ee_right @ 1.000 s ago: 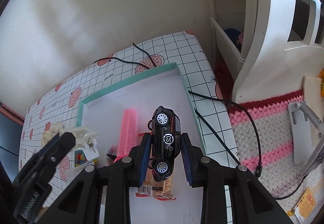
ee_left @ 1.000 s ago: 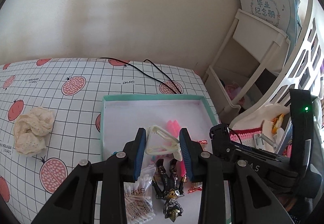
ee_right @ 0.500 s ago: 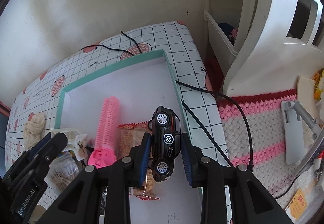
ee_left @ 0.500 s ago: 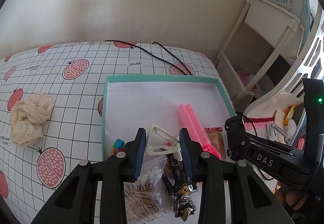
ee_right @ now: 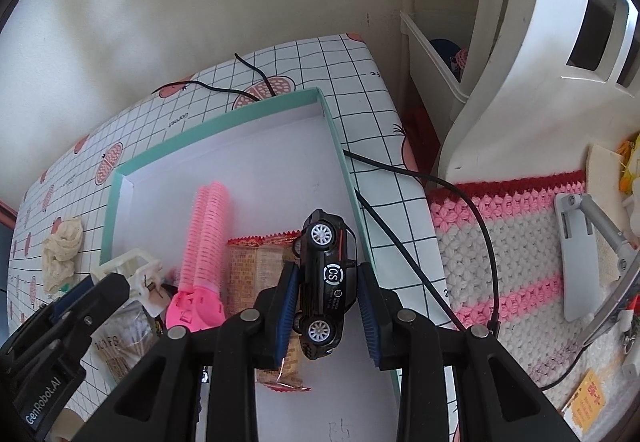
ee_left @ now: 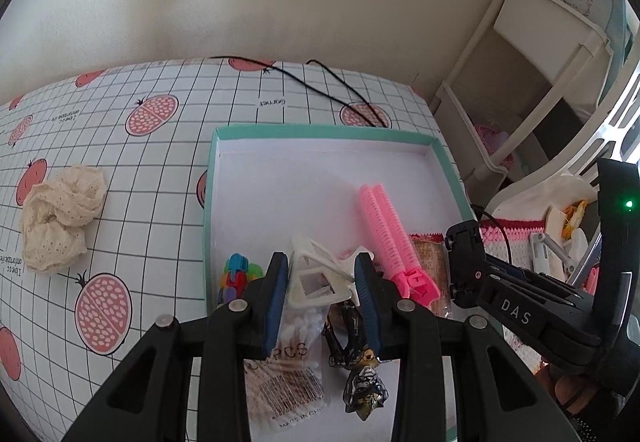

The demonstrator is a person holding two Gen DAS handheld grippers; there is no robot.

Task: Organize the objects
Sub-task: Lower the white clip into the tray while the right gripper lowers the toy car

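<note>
A teal-rimmed white box (ee_left: 320, 132) (ee_right: 224, 120) lies on the checked tablecloth. In it are a pink hair roller (ee_left: 390, 238) (ee_right: 206, 238), a snack packet (ee_right: 258, 262), a bag of cotton swabs (ee_left: 292, 362), a dark figurine (ee_left: 360, 382) and a colourful toy (ee_left: 236, 274). My left gripper (ee_left: 322, 294) is shut on a white plastic clip (ee_left: 316, 278) above the box's near part. My right gripper (ee_right: 328, 302) is shut on a black toy car (ee_right: 326, 274) above the box's right side.
A cream lace cloth (ee_left: 60, 218) lies on the table left of the box. A black cable (ee_right: 420, 178) runs across the table's right edge. A crocheted pink and white mat (ee_right: 512, 250) and a white shelf unit (ee_left: 520, 82) stand to the right.
Both grippers have drawn back toward the box's near side, still holding the clip and the car. More of the roller and the snack packet now shows.
</note>
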